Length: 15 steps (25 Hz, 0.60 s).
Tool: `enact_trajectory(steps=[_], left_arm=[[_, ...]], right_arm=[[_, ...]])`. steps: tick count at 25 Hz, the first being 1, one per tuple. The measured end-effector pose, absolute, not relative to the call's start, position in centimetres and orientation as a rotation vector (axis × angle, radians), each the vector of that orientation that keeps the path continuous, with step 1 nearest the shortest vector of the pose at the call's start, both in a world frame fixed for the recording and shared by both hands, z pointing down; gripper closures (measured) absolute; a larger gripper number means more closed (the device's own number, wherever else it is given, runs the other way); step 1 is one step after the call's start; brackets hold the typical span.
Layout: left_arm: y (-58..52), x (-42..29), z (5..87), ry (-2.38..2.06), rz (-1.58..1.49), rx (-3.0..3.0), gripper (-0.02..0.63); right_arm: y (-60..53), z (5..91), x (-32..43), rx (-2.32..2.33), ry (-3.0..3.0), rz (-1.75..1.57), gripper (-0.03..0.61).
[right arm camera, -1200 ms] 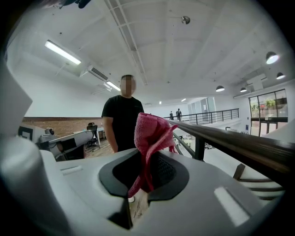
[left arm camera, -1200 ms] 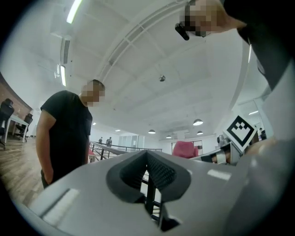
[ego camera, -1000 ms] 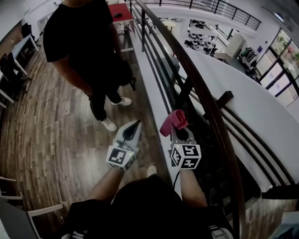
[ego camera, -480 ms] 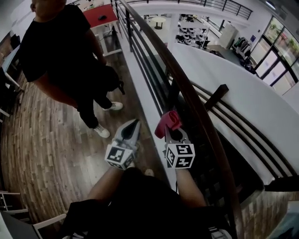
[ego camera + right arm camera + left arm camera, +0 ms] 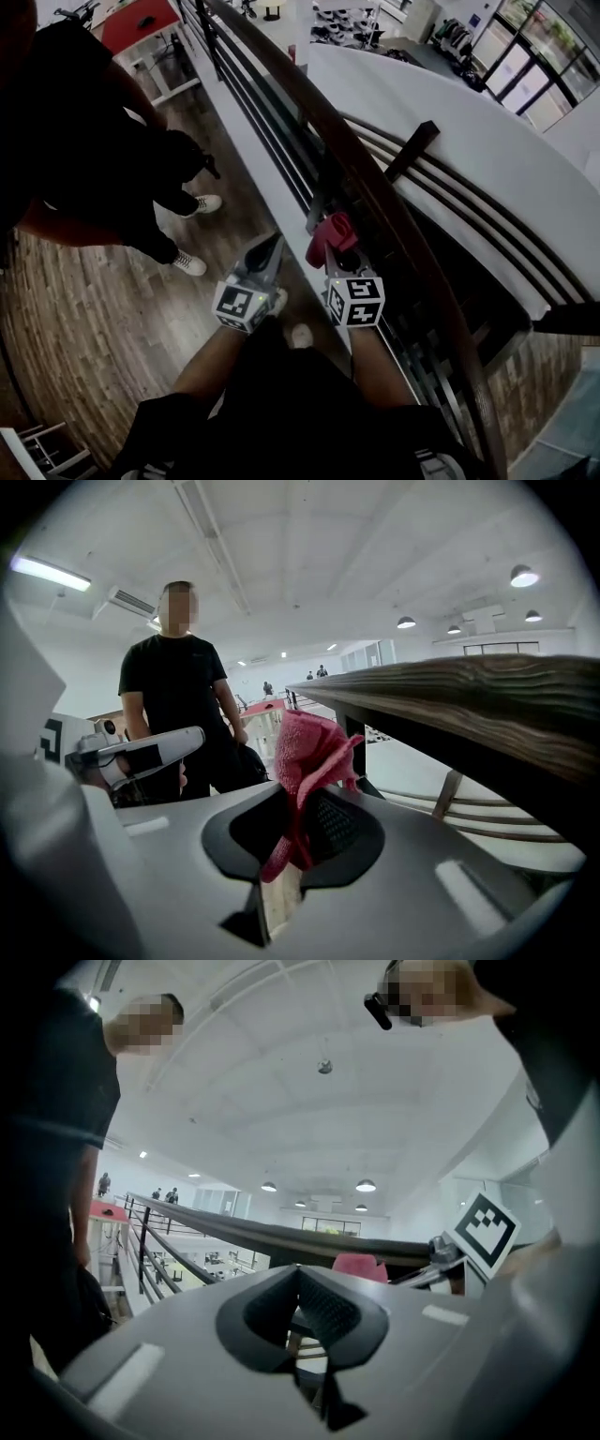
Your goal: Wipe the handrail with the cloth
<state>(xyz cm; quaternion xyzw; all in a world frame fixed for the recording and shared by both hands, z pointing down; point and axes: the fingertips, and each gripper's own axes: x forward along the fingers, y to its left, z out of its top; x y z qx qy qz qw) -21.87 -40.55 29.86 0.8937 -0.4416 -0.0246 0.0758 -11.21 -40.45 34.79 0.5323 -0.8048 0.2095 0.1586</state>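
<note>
Just beside the handrail (image 5: 364,176), red cloth (image 5: 329,235) clamped in right gripper (image 5: 338,257); left gripper (image 5: 272,247) together, empty.

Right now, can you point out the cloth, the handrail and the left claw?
cloth (image 5: 309,747): right gripper view, on its bunched upper fold.
handrail (image 5: 469,700): right gripper view, on the wooden rail's face.
left claw (image 5: 298,1271): left gripper view, where its closed tips meet.

- The standing person (image 5: 84,159) now shows farther left, partly cut off by the edge.
- The right gripper (image 5: 337,255) and its cloth (image 5: 332,234) are now a bit nearer the handrail (image 5: 394,239).
</note>
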Motion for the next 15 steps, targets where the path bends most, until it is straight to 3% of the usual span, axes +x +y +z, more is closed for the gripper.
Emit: enact_trajectory(steps=[15], left_arm=[[-47.5, -20.1, 36.3, -0.960, 0.126, 2.719, 0.615]], right_arm=[[-47.1, 40.1, -8.0, 1.848, -2.009, 0.776, 0.537]])
